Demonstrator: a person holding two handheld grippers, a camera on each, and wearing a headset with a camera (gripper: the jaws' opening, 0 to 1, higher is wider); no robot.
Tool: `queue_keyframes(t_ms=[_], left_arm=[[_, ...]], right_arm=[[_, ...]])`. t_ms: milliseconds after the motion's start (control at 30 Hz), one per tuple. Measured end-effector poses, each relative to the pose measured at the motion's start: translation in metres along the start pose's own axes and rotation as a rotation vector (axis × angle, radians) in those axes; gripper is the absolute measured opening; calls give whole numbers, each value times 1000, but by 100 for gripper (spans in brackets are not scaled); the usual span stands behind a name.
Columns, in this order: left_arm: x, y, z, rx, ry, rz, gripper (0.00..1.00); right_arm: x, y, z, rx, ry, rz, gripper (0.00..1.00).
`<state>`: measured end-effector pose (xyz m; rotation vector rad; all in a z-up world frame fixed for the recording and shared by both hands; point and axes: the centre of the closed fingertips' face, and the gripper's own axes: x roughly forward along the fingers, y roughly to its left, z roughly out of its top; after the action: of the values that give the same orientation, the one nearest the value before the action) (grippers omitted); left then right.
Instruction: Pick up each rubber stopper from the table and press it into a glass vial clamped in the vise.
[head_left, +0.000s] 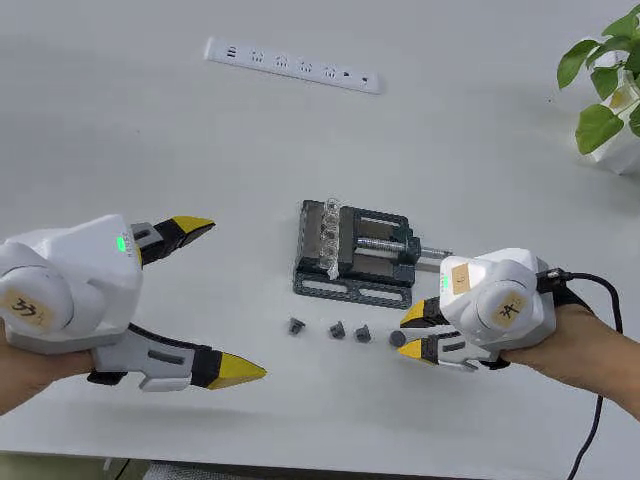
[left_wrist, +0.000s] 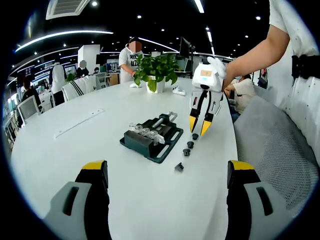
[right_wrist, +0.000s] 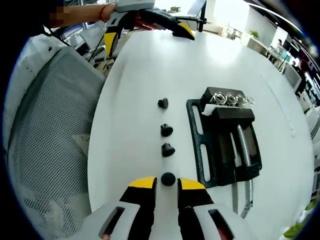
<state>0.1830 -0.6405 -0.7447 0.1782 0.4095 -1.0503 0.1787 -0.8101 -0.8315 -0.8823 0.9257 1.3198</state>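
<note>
Step, as judged: stopper pickup | right gripper low over tabletop, fingers narrowly parted, nearest rubber stopper at their tips, ungripped | three other stoppers rowed before vise holding glass vials | left gripper spread wide, empty, well apart | next: pinch squarely, lift, align over vial mouth

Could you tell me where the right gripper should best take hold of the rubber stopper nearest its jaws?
Probably across its round sides, from the row's end where the right gripper is. That rubber stopper shows a round outline, sits just ahead of the open jaws, and stands apart from the next stopper.
</note>
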Motion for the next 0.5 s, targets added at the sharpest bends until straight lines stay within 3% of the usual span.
queue_keyframes(t_ms=[500], left_arm=[[0,2,0,-19,-18,6,99]], right_arm=[[7,0,-1,-63,51,22,9]])
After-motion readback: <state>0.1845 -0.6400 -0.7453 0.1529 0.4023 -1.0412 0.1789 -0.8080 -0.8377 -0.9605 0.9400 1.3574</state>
